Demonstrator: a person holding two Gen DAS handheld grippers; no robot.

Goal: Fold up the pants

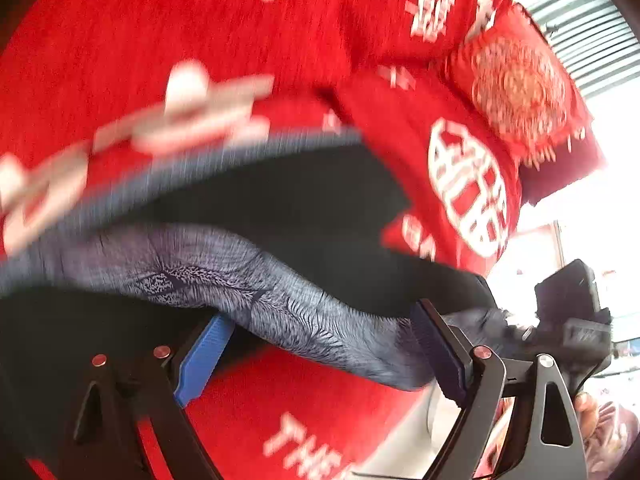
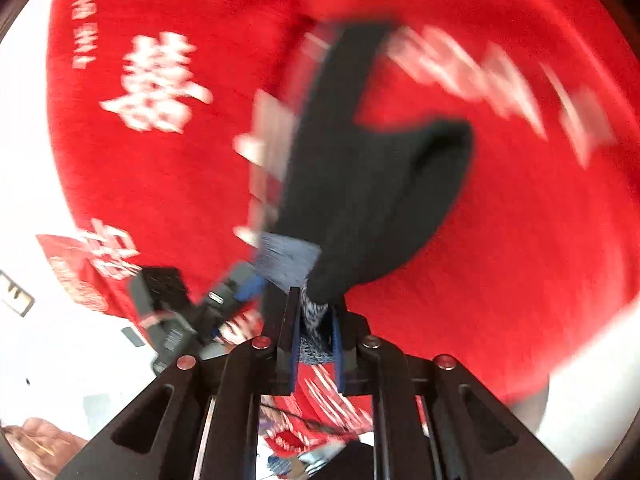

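The pants (image 2: pixel 360 184), black with a grey-blue patterned band, are spread on the red bedspread (image 2: pixel 520 260). Their band is pinched by the narrow right gripper (image 2: pixel 314 320). The left gripper (image 1: pixel 320 344) is held wide, the band crossing between its pads, toward 3 o'clock. Open bedspread is seen around the pants.

Red bedspread (image 1: pixel 168 40) with white lettering fills both views. Red tasselled cushion (image 1: pixel 520 92) beside bright, blown-out window light.

Open red bedspread (image 1: pixel 120 40) on all sides of the pants (image 1: pixel 280 208). Obstructed at one edge by a red cushion (image 1: pixel 516 88) lying on the cover. Between the left gripper (image 1: pixel 320 344) fingers: a raised patterned fold of the pants.
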